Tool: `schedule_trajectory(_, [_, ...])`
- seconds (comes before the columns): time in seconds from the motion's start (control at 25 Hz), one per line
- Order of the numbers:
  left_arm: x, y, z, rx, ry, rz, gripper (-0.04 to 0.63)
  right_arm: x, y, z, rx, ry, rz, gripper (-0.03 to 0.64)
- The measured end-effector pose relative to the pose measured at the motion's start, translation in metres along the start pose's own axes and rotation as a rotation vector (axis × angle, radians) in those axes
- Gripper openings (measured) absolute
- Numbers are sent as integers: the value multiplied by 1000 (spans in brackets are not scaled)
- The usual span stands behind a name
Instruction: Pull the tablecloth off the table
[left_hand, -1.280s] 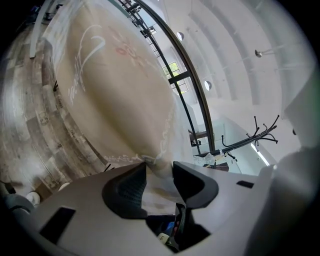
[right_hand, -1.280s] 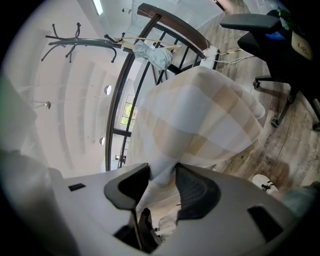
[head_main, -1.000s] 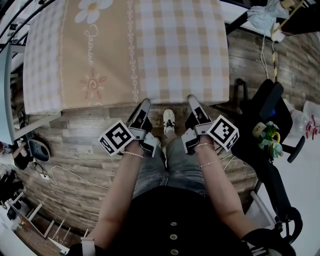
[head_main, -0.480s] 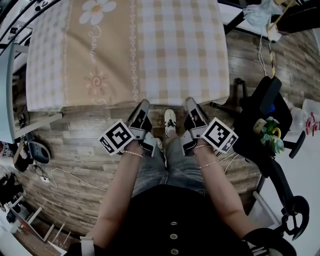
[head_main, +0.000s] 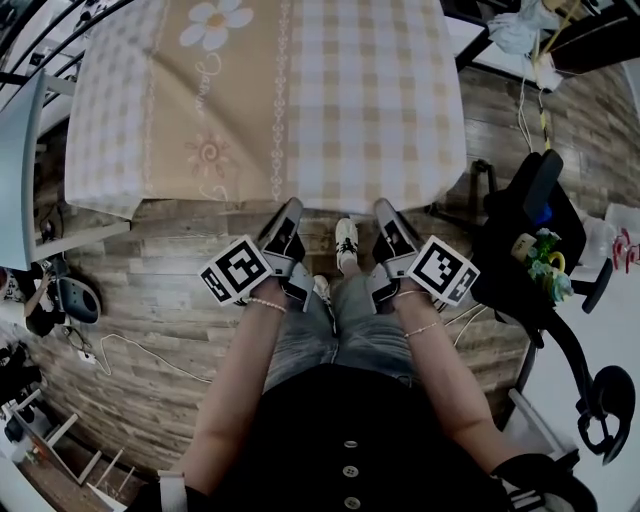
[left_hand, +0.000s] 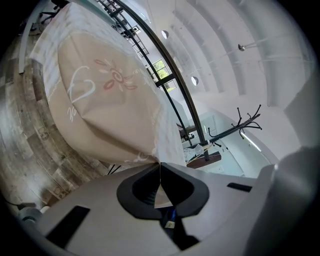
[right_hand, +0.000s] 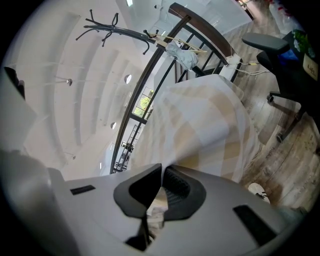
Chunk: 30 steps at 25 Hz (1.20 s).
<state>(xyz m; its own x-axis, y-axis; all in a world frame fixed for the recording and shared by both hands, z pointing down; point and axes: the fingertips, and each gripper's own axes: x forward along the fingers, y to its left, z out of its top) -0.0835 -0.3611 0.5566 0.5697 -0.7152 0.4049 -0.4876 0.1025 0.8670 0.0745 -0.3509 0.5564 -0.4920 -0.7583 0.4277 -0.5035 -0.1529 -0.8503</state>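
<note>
Left gripper (head_main: 289, 207) and right gripper (head_main: 385, 207) each clamp the near hem of the tablecloth (head_main: 330, 100). The cloth covers the desk top, and its far end is cut off.

A looping cursive word (head_main: 205, 76), too small to read, runs along the plain beige band of the beige-and-white checked tablecloth (head_main: 370, 100), upper left of the head view.

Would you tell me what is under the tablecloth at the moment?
The tablecloth covers the whole table, so its top is hidden and cannot be described. Beneath the cloth's hanging near edge only the wooden floor shows.
</note>
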Motion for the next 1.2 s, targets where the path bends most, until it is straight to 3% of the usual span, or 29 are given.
schedule_trajectory(0.4, [-44,1,-3,48,-20,-28,17,-21,18,-38,-40,24,28,27])
schedule_trajectory(1.2, [-117,-1,-25,114,-31,-81,17,-73,39,-98,-41,-24,76,28])
